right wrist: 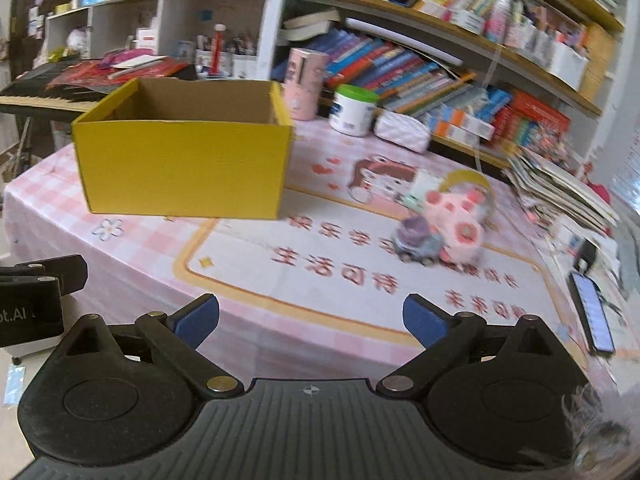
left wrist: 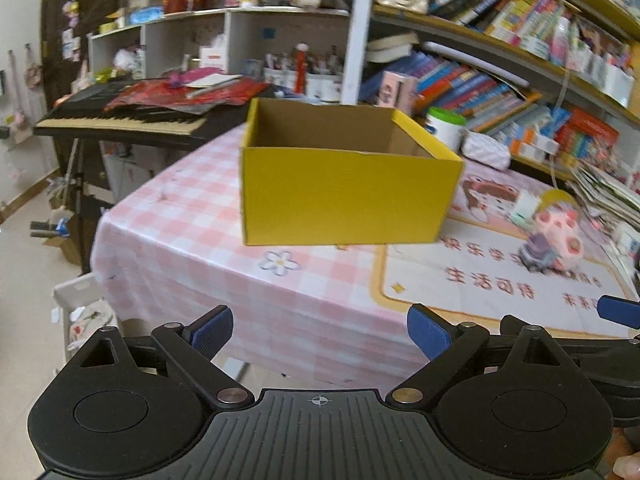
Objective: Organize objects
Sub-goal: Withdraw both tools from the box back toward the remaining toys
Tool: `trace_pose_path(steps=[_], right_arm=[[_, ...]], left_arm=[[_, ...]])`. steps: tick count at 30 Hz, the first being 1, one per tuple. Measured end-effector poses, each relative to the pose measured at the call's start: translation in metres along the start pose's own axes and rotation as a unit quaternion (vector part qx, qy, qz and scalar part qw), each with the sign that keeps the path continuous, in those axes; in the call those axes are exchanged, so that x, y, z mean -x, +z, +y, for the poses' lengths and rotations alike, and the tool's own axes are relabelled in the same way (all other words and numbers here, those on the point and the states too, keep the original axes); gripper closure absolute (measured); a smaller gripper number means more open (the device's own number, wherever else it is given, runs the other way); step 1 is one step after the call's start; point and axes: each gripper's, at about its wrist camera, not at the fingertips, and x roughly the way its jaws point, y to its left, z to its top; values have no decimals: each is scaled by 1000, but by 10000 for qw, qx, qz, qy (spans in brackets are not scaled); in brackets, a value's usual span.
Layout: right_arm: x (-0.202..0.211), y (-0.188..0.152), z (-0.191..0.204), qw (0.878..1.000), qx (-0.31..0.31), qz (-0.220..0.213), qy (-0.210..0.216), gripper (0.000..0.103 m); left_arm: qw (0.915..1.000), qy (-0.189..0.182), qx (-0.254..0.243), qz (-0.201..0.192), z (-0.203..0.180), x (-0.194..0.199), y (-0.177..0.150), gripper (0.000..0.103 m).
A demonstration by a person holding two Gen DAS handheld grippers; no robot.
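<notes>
I'm seeing a yellow box (left wrist: 348,196) with a brown inside at frame centre, a pink-and-white checked tablecloth (left wrist: 192,240) beneath, blue pads (right wrist: 198,320) at bottom, and a green-lidded white jar (right wrist: 354,110).

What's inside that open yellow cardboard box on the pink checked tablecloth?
The open yellow cardboard box shows only bare brown inner walls; nothing pokes above its rim. Its floor is hidden behind the near yellow wall in both views, so something low could still lie there.

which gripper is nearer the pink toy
Right. The right gripper faces the pink toy just ahead and right; the left gripper sits farther left, facing the yellow box.
</notes>
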Motion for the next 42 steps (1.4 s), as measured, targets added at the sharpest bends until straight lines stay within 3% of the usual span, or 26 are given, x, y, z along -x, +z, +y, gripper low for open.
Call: trace_pose_path(steps=[19,30,42], right_arm=[[9,-24,-61,9945,-609,241,-823,3],[-7,-23,-101,9903,-845,332,-1052,2],[-39,-9,-147,9904,-821,438,-1022,2]], left_arm=[[9955,-711,-596,206,-57,-12,-3,7],[9924,-883,-817,246,-100,-30,8,7],[9930,-847,-786,248,-143,-54,24,7]])
